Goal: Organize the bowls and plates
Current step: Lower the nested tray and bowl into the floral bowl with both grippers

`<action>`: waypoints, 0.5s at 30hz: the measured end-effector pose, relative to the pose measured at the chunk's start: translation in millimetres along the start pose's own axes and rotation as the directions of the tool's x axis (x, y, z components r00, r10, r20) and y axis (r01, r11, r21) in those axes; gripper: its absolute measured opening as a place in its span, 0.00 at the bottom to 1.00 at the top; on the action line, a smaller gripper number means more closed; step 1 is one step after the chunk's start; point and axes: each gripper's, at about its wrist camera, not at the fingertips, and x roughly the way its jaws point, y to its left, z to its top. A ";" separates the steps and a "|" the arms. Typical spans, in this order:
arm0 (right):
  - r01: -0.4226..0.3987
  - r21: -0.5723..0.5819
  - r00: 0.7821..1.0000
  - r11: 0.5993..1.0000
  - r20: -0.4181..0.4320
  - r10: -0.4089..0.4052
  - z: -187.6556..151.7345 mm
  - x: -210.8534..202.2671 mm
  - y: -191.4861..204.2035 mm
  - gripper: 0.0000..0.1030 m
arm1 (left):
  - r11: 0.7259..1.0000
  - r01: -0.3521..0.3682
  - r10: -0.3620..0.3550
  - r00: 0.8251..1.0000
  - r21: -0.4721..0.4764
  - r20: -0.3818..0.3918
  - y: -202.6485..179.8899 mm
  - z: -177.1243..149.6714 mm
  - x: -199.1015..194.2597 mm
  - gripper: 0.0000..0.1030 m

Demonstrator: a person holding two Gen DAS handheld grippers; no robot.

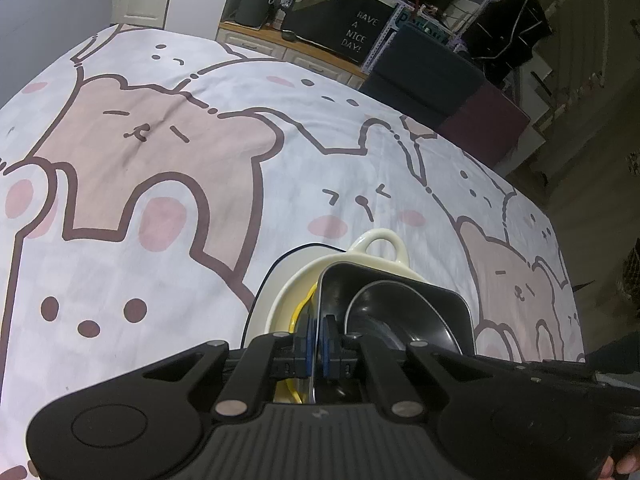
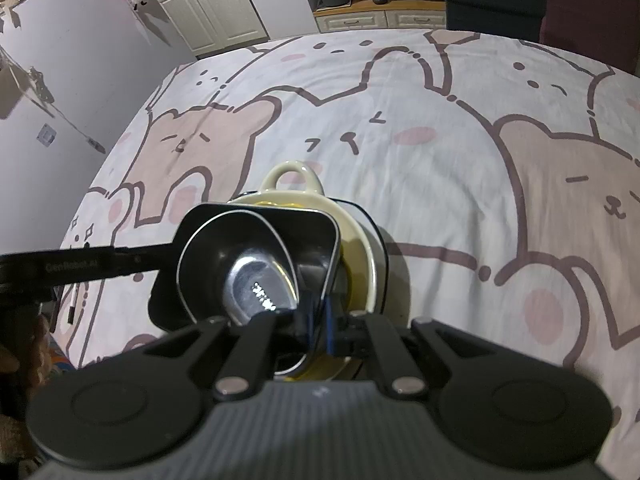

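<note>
A stack of dishes sits on a bed sheet [image 1: 168,184] printed with cartoon bears. At the bottom lies a white plate [image 1: 276,276] with a dark rim; on it rests a cream bowl [image 1: 298,286] whose loop handle [image 1: 380,246] points away from both cameras. Inside it a black square dish [image 1: 452,300] stands tilted, holding a round black bowl [image 1: 394,300] with a shiny bottom. The left tongs [image 1: 318,336] are clenched on the square dish's left wall. The right tongs [image 2: 320,320] are clenched on its right wall [image 2: 330,268]. The stack's handle marks its long axis, running straight ahead.
</note>
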 end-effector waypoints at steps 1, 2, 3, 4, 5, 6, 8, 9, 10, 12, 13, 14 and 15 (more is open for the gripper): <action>-0.001 0.002 1.000 1.000 -0.001 0.001 0.1 0.1 -0.7 0.07 | 1.000 0.000 0.000 1.000 0.001 0.000 0.2 0.1 -0.1 0.04; -0.002 0.002 1.000 1.000 -0.001 0.002 0.2 0.2 -0.9 0.07 | 1.000 0.000 0.000 1.000 0.001 0.000 0.1 0.1 -0.2 0.04; -0.003 0.002 1.000 1.000 -0.001 0.003 0.2 0.3 -1.1 0.07 | 1.000 0.000 0.000 1.000 0.002 0.000 0.0 0.0 -0.2 0.04; -0.002 0.001 1.000 1.000 -0.001 0.002 0.3 0.3 -1.1 0.08 | 1.000 0.000 0.000 1.000 0.005 -0.001 0.1 0.3 0.0 0.04; -0.002 0.002 1.000 1.000 -0.001 0.002 0.4 0.4 -1.1 0.08 | 1.000 0.000 0.000 1.000 0.008 -0.001 -0.2 0.2 -0.1 0.04; -0.002 0.002 1.000 1.000 -0.002 0.002 0.4 0.3 -0.9 0.08 | 1.000 0.000 0.000 1.000 0.011 -0.001 -0.1 0.2 -0.1 0.04; -0.001 0.000 1.000 1.000 -0.003 0.001 0.5 0.2 -0.9 0.08 | 1.000 0.000 0.000 1.000 0.011 -0.001 0.0 0.1 -0.2 0.04; -0.001 0.000 1.000 1.000 -0.002 0.001 0.4 0.2 -0.7 0.08 | 1.000 0.000 0.000 1.000 0.012 0.000 -0.2 0.1 -0.2 0.04; -0.001 0.000 1.000 1.000 -0.002 0.001 0.4 0.2 -0.7 0.08 | 1.000 0.001 -0.001 1.000 0.015 0.000 -0.4 0.0 -0.4 0.04; 0.002 -0.005 1.000 1.000 -0.002 -0.002 0.3 0.4 -0.3 0.08 | 1.000 -0.001 0.001 1.000 0.020 0.001 -0.5 0.1 -0.2 0.04; 0.004 -0.006 1.000 1.000 -0.003 -0.004 0.2 0.7 -0.1 0.08 | 1.000 -0.001 0.001 1.000 0.023 0.000 -0.6 0.0 0.0 0.04; 0.006 -0.009 1.000 1.000 -0.004 -0.006 -0.4 0.8 0.2 0.08 | 1.000 -0.001 0.001 1.000 0.024 -0.001 -0.3 0.0 0.0 0.04; 0.007 -0.010 1.000 1.000 -0.004 -0.007 -0.5 1.0 0.4 0.08 | 1.000 0.000 0.000 1.000 0.025 -0.002 -0.2 -0.1 0.0 0.04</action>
